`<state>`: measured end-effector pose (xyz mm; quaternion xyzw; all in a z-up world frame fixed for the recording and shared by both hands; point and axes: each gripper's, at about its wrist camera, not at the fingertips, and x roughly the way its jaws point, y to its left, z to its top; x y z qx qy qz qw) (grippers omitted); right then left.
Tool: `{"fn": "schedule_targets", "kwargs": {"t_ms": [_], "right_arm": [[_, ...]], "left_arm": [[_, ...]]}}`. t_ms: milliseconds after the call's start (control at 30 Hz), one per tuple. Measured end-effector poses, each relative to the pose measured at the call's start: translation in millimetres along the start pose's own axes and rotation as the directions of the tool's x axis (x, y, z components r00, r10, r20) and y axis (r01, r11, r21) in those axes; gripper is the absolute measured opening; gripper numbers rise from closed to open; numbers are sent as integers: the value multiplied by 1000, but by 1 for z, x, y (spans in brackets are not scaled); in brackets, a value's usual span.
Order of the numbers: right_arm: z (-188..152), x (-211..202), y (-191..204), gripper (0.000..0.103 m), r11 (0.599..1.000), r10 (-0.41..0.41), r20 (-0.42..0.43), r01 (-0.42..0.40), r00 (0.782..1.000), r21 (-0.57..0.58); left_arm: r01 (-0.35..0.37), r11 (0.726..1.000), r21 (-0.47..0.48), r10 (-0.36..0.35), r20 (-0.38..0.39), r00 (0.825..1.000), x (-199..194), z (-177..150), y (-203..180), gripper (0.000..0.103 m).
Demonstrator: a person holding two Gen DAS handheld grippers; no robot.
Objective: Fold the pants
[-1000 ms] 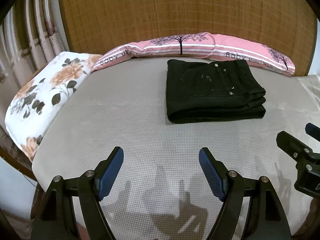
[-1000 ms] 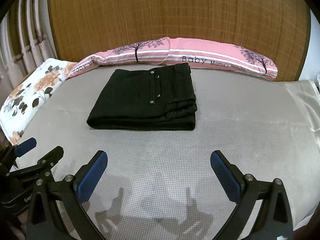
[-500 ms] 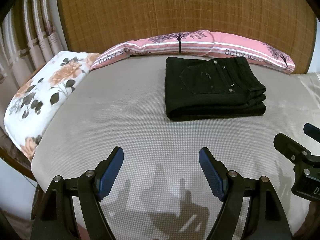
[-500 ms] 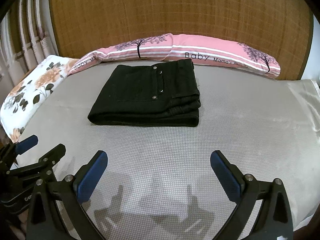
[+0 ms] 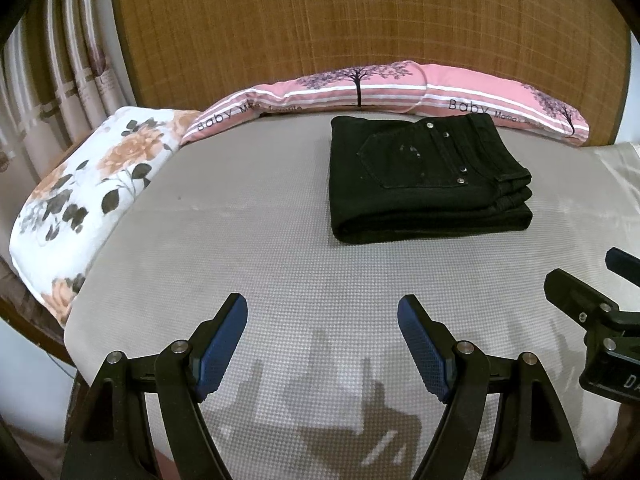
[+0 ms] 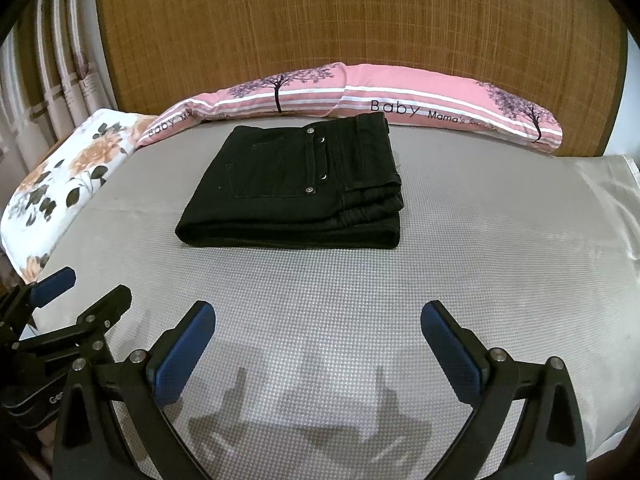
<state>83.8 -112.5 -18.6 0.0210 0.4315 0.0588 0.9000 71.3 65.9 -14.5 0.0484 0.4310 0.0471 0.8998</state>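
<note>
And here the black pants lie on the grey bed, folded into a tidy rectangle with several layers stacked, a back pocket and a row of metal studs facing up. They sit toward the far side, just in front of the long pink pillow along the woven headboard, with a flowered pillow off at the far left. The left gripper hangs over the near part of the bed, jaws spread wide with nothing between them; the right gripper beside it is the same, jaws wide apart and empty. Both are well apart from the pants. By the look of it the folding is done: edges roughly line up, no leg trails loose. At most a small squaring-up remains, if anything.
</note>
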Motion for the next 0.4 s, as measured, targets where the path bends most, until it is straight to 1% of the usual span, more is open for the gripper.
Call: {"fn": "schedule_targets", "kwargs": {"t_ms": [400], "right_arm": [[-2, 3, -2, 102, 1000, 5, -10, -5, 1000, 15]], "left_arm": [[7, 1000, 2, -7, -15, 1000, 3, -3, 0, 78]]}}
